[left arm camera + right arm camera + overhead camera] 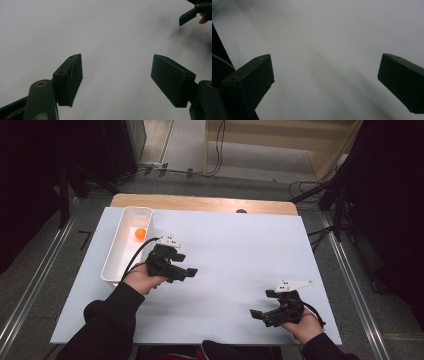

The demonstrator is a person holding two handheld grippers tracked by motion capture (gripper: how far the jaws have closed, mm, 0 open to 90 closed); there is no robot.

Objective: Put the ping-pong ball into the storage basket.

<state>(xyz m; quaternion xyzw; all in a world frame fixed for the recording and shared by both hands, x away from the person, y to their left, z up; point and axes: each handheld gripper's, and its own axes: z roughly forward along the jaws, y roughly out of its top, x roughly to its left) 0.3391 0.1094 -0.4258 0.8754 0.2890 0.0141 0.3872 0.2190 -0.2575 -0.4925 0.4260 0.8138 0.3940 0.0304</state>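
An orange ball (140, 233) lies inside a long white tray (114, 265) at the table's left. My left gripper (189, 272) hovers just right of the tray, pointing right over the white sheet (235, 250). Its jaws stand apart with nothing between them (116, 80). My right gripper (260, 312) rests near the front right of the sheet, pointing left. Its jaws are wide apart and empty (325, 82). The right gripper's tip (190, 15) also appears at the top right of the left gripper view.
The white sheet covers a wooden table whose far edge (200, 202) shows behind it. Metal rails (350, 270) run along both sides. Cables lie on the floor beyond the table. Dark sleeves come in from the bottom.
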